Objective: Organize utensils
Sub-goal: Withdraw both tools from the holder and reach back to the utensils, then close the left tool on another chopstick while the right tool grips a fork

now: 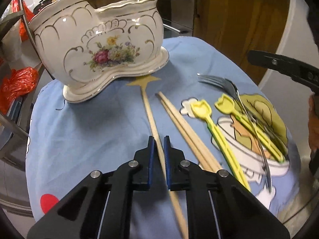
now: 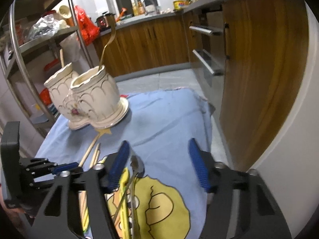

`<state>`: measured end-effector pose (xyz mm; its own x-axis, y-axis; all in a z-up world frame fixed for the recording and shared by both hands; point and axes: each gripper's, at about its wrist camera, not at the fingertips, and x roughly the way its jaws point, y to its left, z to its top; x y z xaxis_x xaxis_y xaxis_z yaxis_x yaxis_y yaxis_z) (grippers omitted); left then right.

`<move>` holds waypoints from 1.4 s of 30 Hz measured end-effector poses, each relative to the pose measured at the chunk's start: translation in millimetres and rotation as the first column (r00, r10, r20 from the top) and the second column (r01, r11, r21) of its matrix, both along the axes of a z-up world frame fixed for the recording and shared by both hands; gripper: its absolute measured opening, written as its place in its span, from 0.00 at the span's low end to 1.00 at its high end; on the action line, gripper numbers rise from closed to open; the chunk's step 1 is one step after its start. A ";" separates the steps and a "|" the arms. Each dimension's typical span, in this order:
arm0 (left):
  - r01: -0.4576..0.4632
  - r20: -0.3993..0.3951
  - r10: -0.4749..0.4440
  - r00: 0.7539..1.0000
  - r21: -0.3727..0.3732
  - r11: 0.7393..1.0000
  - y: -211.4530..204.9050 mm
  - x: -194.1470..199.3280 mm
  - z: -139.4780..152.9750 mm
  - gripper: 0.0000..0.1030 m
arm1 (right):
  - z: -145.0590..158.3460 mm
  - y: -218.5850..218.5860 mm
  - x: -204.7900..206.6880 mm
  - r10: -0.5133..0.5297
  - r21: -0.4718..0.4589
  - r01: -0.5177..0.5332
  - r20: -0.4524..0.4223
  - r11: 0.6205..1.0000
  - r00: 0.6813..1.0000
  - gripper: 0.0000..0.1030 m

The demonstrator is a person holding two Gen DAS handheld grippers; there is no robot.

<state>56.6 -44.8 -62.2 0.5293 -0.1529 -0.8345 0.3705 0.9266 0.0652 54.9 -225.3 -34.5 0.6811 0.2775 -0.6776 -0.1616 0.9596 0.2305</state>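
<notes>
On the blue cartoon cloth (image 1: 89, 119) lie a single wooden chopstick (image 1: 148, 107), a pair of chopsticks (image 1: 179, 123), two yellow tulip-ended picks (image 1: 211, 123) and metal forks (image 1: 219, 81). My left gripper (image 1: 159, 141) is shut on the single chopstick, which runs back between its blue pads. In the right wrist view my right gripper (image 2: 159, 159) stands open over the cloth, and the forks (image 2: 137, 163) lie close to its left finger, untouched by the right one. The white floral ceramic holder (image 1: 99, 45) stands at the back, a gold utensil (image 2: 107, 41) in one compartment, a wooden stick (image 2: 61, 57) in the other.
A metal rack (image 2: 20, 45) with red bags stands left of the table. Wooden cabinets with drawer handles (image 2: 205, 61) and a curved white wall are to the right. The cloth's far edge (image 2: 179, 89) drops to a grey floor. The right gripper's black finger (image 1: 289, 67) reaches in over the forks.
</notes>
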 end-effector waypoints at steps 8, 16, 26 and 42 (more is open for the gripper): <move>-0.004 -0.005 0.004 1.000 -0.063 0.998 6.5 -2.9 4.7 0.12 | -7.3 58.1 23.9 0.179 -0.143 -0.185 -0.049 0.972 0.983 0.34; 0.010 -0.025 -0.012 1.000 -0.075 0.997 4.8 8.6 0.1 0.12 | -29.9 82.7 42.4 0.219 -0.277 -0.253 -0.145 0.927 0.965 0.16; 0.008 -0.019 -0.010 1.000 -0.081 0.997 10.9 13.3 -5.5 0.18 | -38.1 76.2 48.2 0.189 -0.293 -0.237 -0.181 0.926 0.965 0.14; 0.000 0.071 0.006 0.997 -0.079 0.997 2.3 5.3 -4.5 0.05 | 9.6 72.3 10.7 0.236 -0.269 -0.208 0.076 0.941 0.969 0.09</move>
